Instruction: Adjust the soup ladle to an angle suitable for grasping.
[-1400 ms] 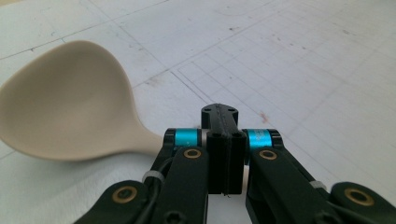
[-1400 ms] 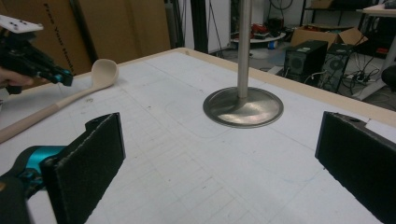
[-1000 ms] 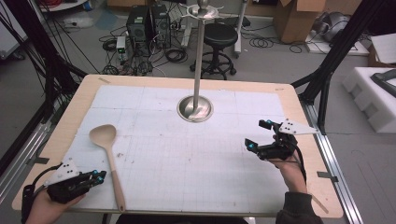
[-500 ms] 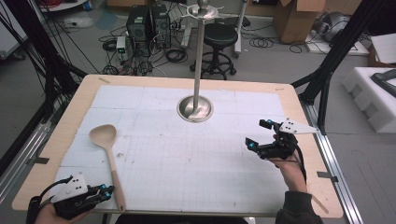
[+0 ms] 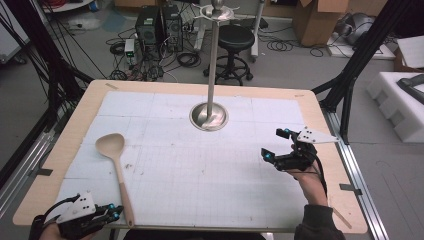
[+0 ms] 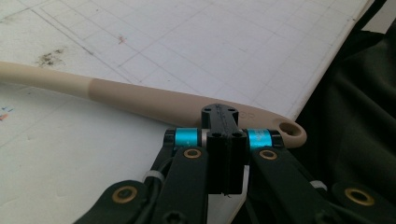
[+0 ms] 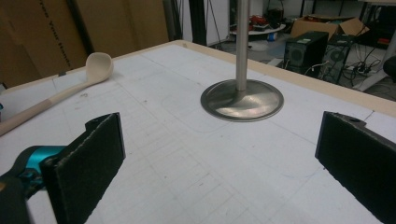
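Note:
A beige spoon point(image 5: 117, 172) lies on the white gridded mat point(image 5: 200, 175) at the left, bowl away from me and handle running to the near edge. My left gripper point(image 5: 114, 214) is at the near left corner, shut, its tips right beside the end of the handle. In the left gripper view the jaws are pressed together with nothing between them, and the spoon handle point(image 6: 140, 99) with its hanging hole lies just past the left gripper's point(image 6: 223, 116) tips. My right gripper point(image 5: 276, 145) hovers over the right side of the mat, wide open and empty. From the right gripper point(image 7: 219, 140), the spoon point(image 7: 70, 91) lies far left.
A steel stand with a round base point(image 5: 208, 119) and a tall pole point(image 5: 213, 65) rises from the far middle of the table; its base point(image 7: 242, 100) lies ahead of the right gripper. The wooden table rim point(image 5: 65, 150) frames the mat. Dark clothing point(image 6: 359, 121) borders the near edge.
My left gripper has moved toward the near edge and to the right, ending at the tip of the spoon handle. The right gripper and the spoon have stayed put.

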Demonstrator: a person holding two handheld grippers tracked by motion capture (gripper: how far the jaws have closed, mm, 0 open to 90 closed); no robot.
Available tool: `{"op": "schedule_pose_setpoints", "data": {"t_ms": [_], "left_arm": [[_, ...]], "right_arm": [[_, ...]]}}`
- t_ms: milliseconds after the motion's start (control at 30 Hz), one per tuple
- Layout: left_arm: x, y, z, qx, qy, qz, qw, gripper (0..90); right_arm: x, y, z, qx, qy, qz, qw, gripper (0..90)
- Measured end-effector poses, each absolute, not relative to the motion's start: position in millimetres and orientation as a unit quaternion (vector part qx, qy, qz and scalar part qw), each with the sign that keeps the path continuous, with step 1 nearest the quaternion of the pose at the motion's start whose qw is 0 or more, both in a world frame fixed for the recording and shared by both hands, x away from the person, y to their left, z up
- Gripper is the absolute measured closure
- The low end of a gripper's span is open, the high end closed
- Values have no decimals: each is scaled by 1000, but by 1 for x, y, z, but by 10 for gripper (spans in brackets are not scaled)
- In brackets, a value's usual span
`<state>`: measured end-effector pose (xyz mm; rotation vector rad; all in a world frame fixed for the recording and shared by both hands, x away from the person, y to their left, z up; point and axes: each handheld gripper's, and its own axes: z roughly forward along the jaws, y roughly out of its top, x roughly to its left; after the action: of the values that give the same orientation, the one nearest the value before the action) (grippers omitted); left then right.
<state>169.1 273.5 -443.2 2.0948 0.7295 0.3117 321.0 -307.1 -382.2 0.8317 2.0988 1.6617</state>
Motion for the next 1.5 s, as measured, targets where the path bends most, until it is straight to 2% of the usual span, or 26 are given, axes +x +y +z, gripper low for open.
{"op": "schedule_pose_setpoints", "data": {"t_ms": [267, 1500], "left_arm": [[171, 270, -445, 852, 290, 120, 420, 900], [192, 249, -448, 849, 280, 94, 438, 899]], "right_arm": [[321, -308, -382, 291, 737, 586, 170, 3], [321, -308, -382, 291, 736, 587, 168, 4]]}}
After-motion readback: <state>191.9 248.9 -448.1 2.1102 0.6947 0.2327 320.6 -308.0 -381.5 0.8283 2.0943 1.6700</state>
